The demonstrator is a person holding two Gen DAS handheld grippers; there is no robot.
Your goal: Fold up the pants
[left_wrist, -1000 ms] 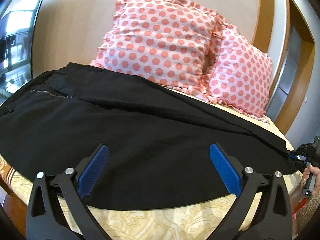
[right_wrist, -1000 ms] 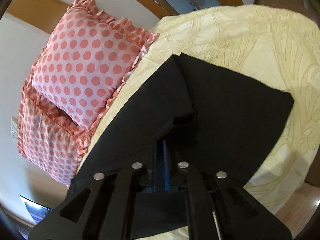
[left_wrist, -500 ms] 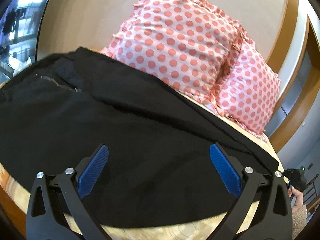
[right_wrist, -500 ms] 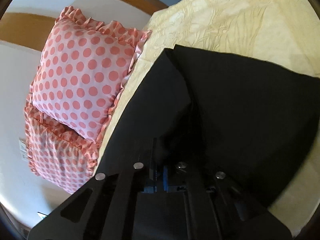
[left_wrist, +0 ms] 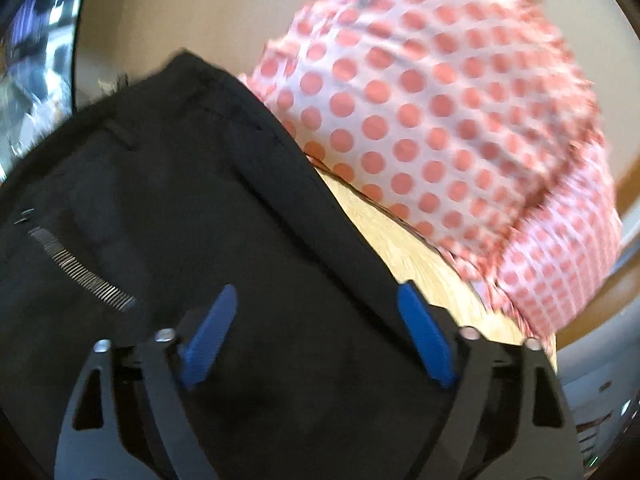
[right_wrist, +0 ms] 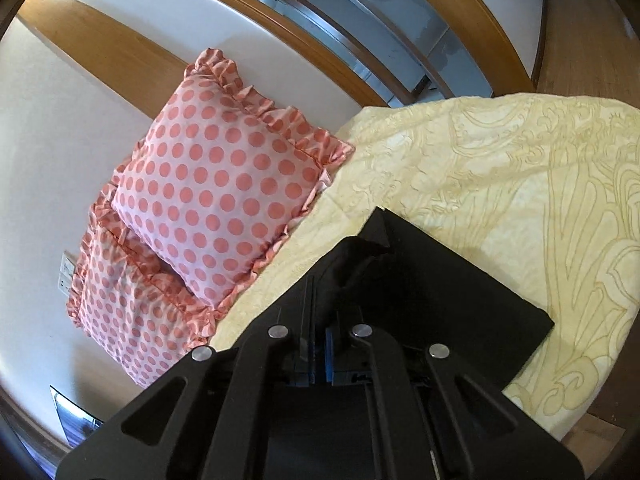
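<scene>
Left gripper (left_wrist: 316, 332): jaws spread wide, blue pads (left_wrist: 208, 336) well apart, nothing between them, hovering low and tilted. Right gripper (right_wrist: 318, 340): jaws closed tight, pads nearly touching, pinching a fold of black fabric (right_wrist: 352, 264), pointing toward the far side.

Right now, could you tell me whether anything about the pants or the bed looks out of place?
Only one thing: where the right gripper pinches the black pants, the cloth bunches into a crumpled peak rather than lying flat. The left gripper hovers open over the zipper end. The pillows and bedspread look normal.
</scene>
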